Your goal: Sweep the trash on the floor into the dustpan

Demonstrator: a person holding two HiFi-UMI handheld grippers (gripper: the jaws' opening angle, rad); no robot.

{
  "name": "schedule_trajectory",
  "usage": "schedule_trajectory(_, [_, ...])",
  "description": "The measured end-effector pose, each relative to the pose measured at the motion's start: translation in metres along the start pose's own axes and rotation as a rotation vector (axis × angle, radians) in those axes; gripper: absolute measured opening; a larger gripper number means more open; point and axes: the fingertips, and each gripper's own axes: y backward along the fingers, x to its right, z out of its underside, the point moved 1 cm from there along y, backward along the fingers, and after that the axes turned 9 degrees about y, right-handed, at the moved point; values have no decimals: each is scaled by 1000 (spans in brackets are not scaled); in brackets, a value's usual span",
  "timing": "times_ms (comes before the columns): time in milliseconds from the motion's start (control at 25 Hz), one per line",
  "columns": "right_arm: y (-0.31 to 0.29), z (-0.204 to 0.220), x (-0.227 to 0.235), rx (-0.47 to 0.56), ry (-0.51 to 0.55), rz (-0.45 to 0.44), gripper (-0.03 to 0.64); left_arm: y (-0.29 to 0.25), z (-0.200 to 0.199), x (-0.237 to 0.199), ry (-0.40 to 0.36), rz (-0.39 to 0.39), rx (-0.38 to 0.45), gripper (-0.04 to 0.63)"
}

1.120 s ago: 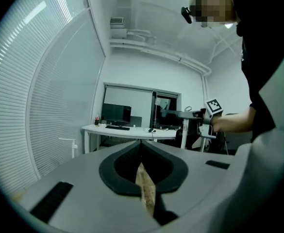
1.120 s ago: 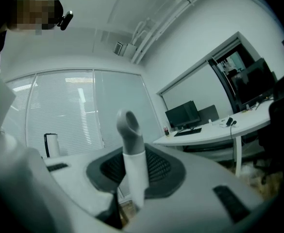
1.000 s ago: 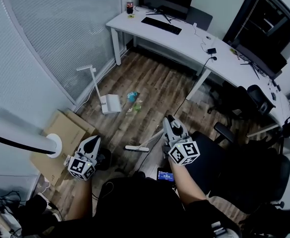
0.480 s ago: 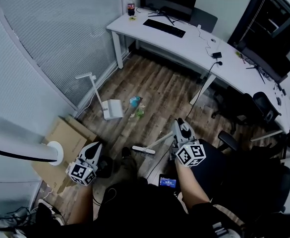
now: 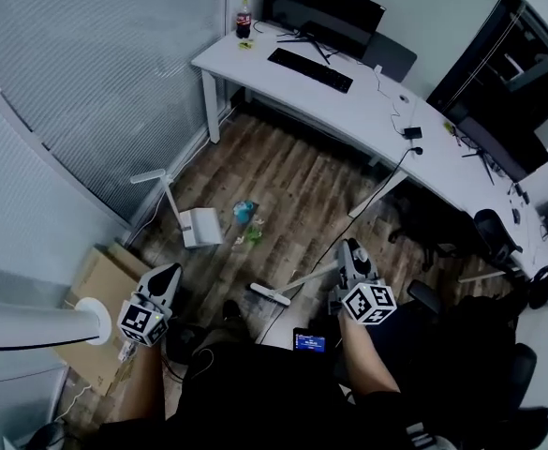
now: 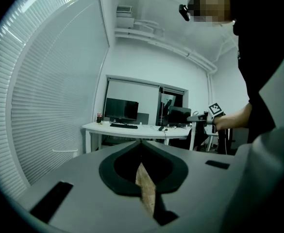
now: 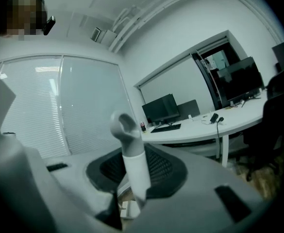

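The trash [image 5: 246, 221], a small heap of green and blue scraps, lies on the wooden floor. Just left of it stands the white dustpan [image 5: 199, 226], its long handle [image 5: 157, 182] rising to the left. My right gripper [image 5: 348, 247] is shut on the white broom handle [image 5: 308, 276]; the broom head [image 5: 270, 295] hangs near the floor, short of the trash. In the right gripper view the handle [image 7: 131, 154] stands upright between the jaws of my right gripper [image 7: 132, 181]. My left gripper [image 5: 171, 271] is shut and holds nothing, seen too in the left gripper view [image 6: 142, 152].
A flattened cardboard box [image 5: 103, 272] lies at the left by the blinds. A white desk [image 5: 348, 92] with monitor, keyboard and bottle runs along the back. Black office chairs [image 5: 484, 237] stand at the right. A dark cable [image 5: 348, 228] crosses the floor.
Both grippers have been carried forward with me; the dustpan and trash now sit lower and nearer in the head view. The broom stays in the right gripper, its head still short of the trash.
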Motion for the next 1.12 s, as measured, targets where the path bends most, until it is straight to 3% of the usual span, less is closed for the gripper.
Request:
schedule_trajectory(240, [-61,-21,15,22,-1,110,74,-39,-21,-63,21,33,12,-5])
schedule_trajectory(520, [-116,-49,41,74,-42,217,75,-71,-41,-98,-1,52,-3,-5])
schedule_trajectory(800, [-180,-55,59,112,-82,276,79,-102,-56,-141,-111,35,-59,-3])
schedule_trajectory(1000, [-221,-54,74,117,-98,303,82,-134,-57,-176,-238,31,-179,4])
schedule_trajectory(1120, [-245,-53,85,113,-87,300,83,-152,-58,-202,-271,5,-239,13])
